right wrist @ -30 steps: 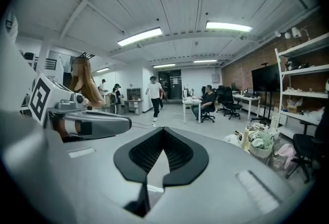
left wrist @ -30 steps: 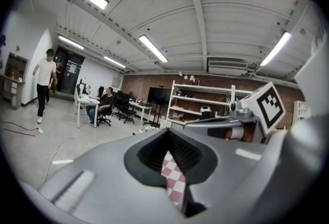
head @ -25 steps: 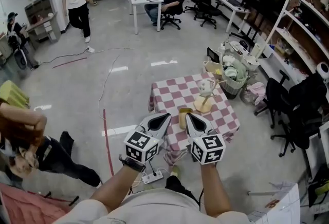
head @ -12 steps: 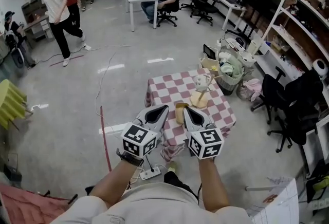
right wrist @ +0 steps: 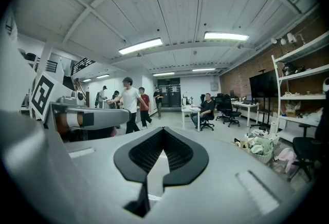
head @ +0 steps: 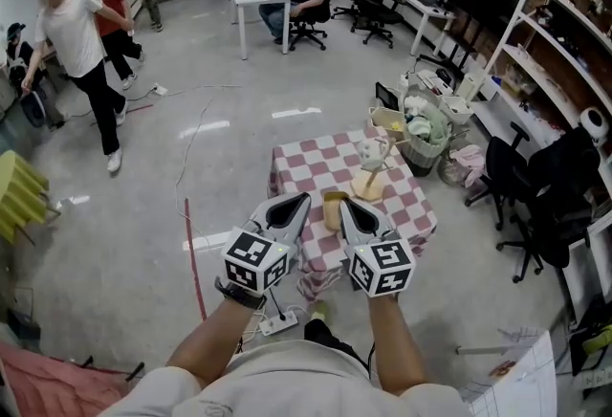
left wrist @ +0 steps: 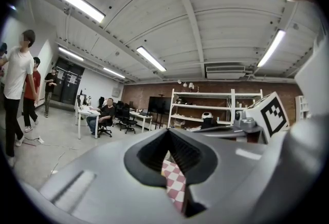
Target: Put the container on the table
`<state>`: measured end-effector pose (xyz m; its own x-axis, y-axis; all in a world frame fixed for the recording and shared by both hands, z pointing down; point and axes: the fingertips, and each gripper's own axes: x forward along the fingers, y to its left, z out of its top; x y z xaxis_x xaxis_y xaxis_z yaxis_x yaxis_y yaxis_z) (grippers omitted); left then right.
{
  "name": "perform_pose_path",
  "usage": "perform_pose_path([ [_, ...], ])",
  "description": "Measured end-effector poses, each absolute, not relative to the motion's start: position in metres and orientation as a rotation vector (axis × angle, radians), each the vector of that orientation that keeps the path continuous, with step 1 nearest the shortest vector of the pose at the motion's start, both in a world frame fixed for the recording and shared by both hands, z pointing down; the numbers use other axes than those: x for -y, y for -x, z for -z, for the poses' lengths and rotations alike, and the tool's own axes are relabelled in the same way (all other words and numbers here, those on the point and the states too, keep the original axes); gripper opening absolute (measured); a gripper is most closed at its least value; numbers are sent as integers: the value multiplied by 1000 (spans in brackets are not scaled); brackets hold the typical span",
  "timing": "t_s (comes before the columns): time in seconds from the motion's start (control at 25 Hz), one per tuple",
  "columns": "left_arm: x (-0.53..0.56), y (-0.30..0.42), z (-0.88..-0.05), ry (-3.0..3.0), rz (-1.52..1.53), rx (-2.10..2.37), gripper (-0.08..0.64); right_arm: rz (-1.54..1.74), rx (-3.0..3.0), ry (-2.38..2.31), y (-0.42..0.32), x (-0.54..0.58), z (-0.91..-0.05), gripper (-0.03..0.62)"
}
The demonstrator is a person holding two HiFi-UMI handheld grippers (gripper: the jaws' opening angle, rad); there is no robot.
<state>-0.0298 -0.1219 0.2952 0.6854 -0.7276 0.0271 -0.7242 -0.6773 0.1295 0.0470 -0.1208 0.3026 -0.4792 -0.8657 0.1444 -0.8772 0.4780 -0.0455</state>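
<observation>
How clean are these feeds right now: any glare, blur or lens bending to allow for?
Head view: sharp, edges bowed, ceiling-light glare on the floor, checked table evenly lit. Left gripper view: heavy fisheye, black corners, the close fingers soft. Right gripper view: the same, with its strip light blown out.

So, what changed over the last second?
The person in white walked left; nothing was taken hold of or let go. The left gripper and right gripper stayed shut, empty, side by side before the table; the container stayed on it.
</observation>
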Motion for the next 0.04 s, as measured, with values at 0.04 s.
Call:
perform_pose_path([
  [0.04, 122, 29, -295, -2763, 42, 1197, 6, -172, 2612, -1546, -48, 121, -302, 9],
])
